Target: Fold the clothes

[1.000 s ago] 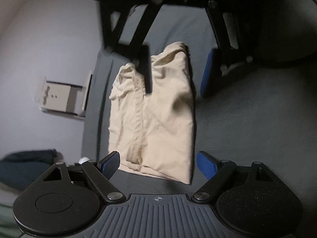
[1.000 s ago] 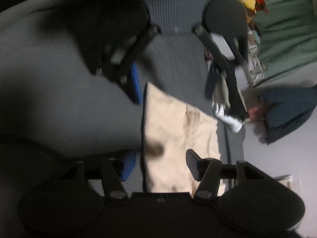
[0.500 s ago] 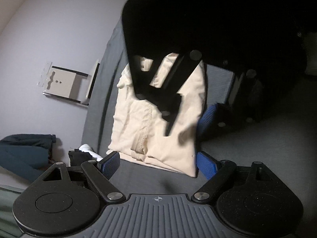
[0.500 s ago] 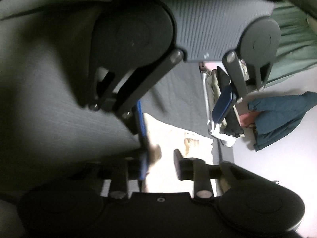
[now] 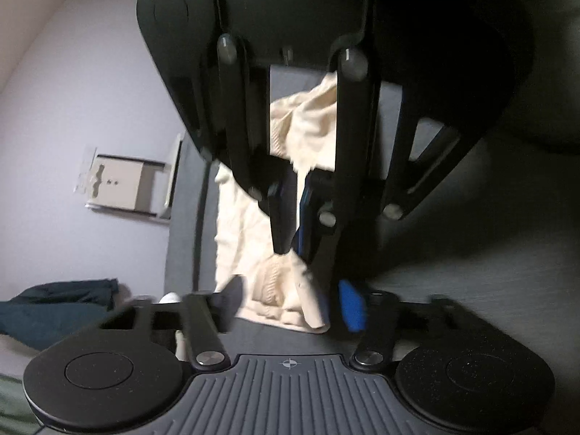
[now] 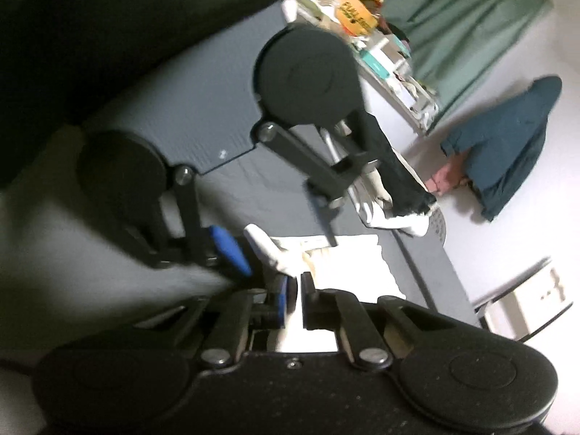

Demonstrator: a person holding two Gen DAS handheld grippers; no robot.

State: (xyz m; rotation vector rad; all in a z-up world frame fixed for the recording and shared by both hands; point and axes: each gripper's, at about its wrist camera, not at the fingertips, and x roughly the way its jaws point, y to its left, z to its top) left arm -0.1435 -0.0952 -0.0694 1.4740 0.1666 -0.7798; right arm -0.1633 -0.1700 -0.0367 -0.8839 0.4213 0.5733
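Observation:
A cream garment lies folded lengthwise on a dark grey surface, now bunched and lifted in its middle. My right gripper hangs over it, fingers pressed together on a pinch of the cloth. The right wrist view shows the same grip: the right gripper is shut with pale fabric of the garment between the pads. My left gripper straddles the near hem, its fingers apart with cloth between them; its image is motion-blurred. From the right wrist the left gripper looks open, blue pad beside a raised corner.
A dark blue garment lies heaped by the white wall. A cluttered shelf and a green curtain stand beyond the surface's far edge. Dark and white clothes hang over that edge. A pale panel leans at the wall.
The right gripper swung over the garment, came down and shut on its middle. The left gripper's fingers narrowed around the near hem. The cloth has bunched and risen.

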